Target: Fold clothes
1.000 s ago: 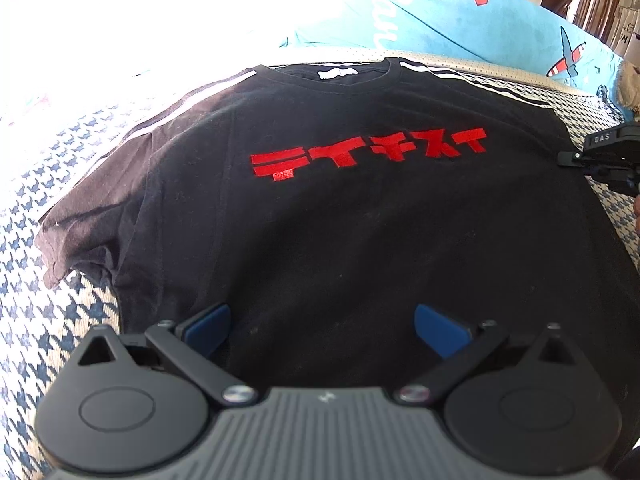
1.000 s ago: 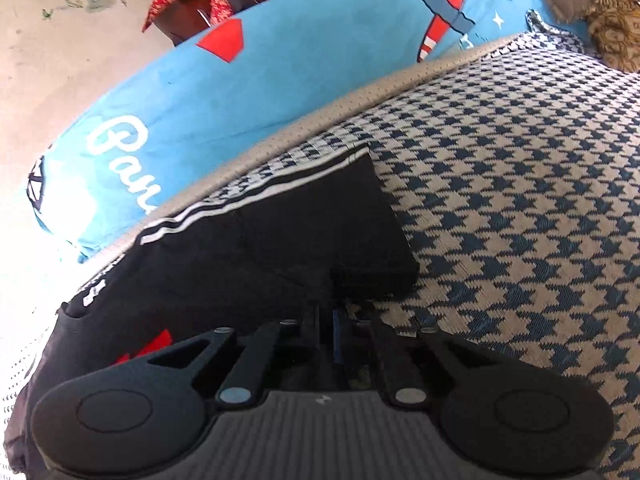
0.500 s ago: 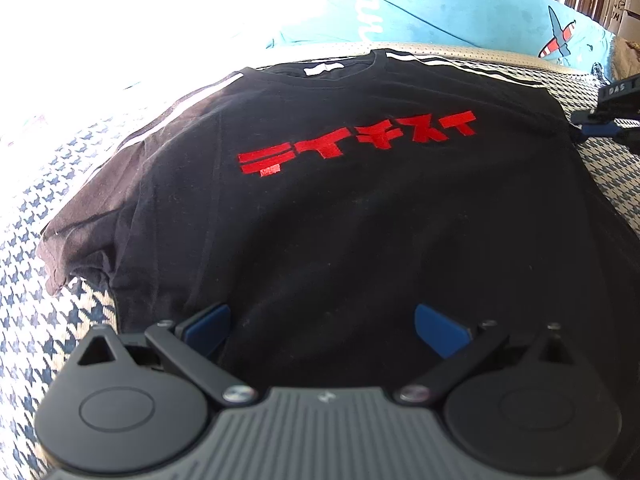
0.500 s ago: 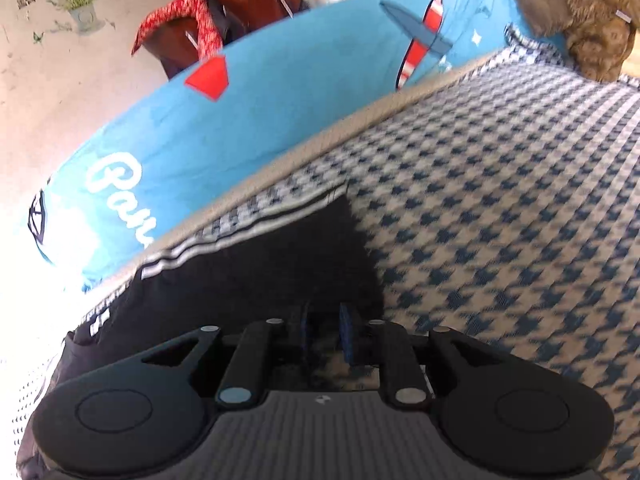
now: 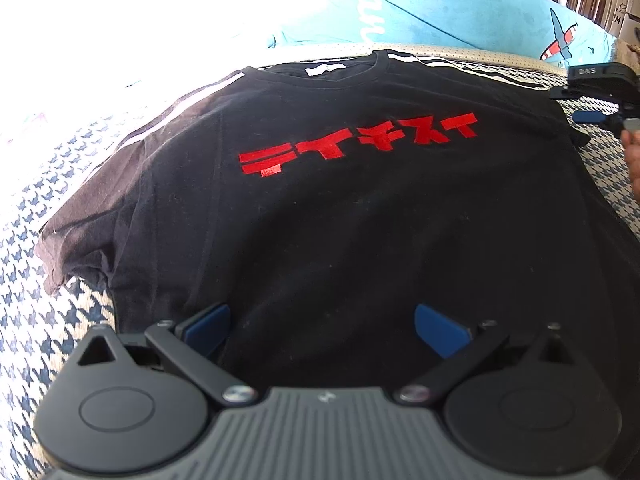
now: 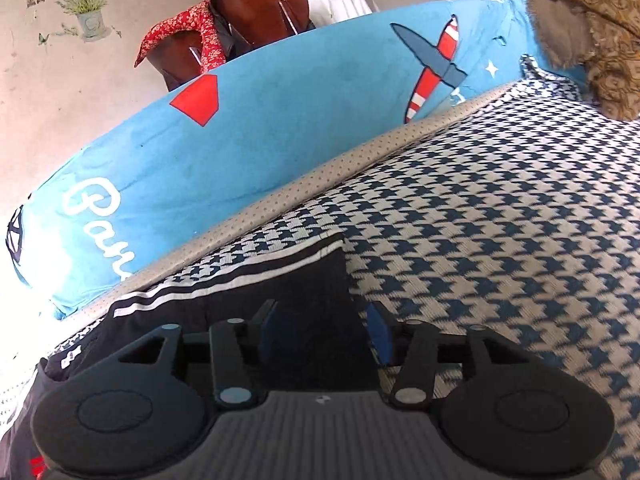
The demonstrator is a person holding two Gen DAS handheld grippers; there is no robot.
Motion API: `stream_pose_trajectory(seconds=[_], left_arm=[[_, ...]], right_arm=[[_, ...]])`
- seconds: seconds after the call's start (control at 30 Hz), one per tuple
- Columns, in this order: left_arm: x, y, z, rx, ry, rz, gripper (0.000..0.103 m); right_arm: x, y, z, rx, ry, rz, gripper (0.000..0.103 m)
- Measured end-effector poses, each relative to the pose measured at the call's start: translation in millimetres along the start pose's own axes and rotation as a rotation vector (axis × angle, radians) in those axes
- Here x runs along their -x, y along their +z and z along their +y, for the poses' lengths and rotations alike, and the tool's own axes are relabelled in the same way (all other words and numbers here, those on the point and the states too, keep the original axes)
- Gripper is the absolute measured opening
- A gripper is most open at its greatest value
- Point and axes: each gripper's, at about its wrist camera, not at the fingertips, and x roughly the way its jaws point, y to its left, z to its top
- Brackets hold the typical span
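The left gripper [image 5: 322, 326] hovers with jaws wide apart above the hem of a black T-shirt [image 5: 340, 216] spread flat on a houndstooth bedcover [image 6: 500, 232]. Red Japanese characters [image 5: 358, 142] reading "テイキスト" cross its chest. The right gripper [image 6: 322, 332], jaws apart, straddles the folded sleeve edge. Behind lies a blue cushion [image 6: 260, 128] lettered "Par".
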Motion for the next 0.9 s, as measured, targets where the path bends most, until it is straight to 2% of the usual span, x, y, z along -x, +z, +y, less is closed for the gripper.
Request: stream_pose_trajectory(seconds=[0.2, 0.23, 0.3, 0.37, 0.47, 0.6, 0.73, 0.9], left_arm=[[-1, 0, -1, 0.001, -0.002, -0.002, 0.103], [-1, 0, -1, 0.001, -0.001, -0.001, 0.103], [-1, 0, -1, 0.001, -0.002, -0.001, 0.103], [-1, 0, -1, 0.001, -0.004, -0.001, 0.103], [-1, 0, -1, -0.001, -0.004, -0.001, 0.103], [-2, 1, -1, -0.001, -0.005, 0.000, 0.103], [-2, 1, 0, -0.005, -0.005, 0.000, 0.103], [-3, 2, 0, -0.003, -0.007, 0.004, 0.103]], right_arm=[[-21, -2, 13, 0.065, -0.024, 0.016, 0.055], [-24, -2, 16, 0.083, -0.029, 0.015, 0.052], [-27, -4, 20, 0.108, -0.020, 0.011, 0.041], [-30, -5, 23, 0.129, -0.016, 0.007, 0.020], [-34, -5, 24, 0.130, 0.018, 0.002, 0.013], [-34, -7, 35, 0.185, -0.050, -0.060, 0.011], [-30, 3, 38, 0.172, -0.093, -0.144, 0.010], [-42, 7, 31, 0.103, -0.169, -0.141, 0.009]])
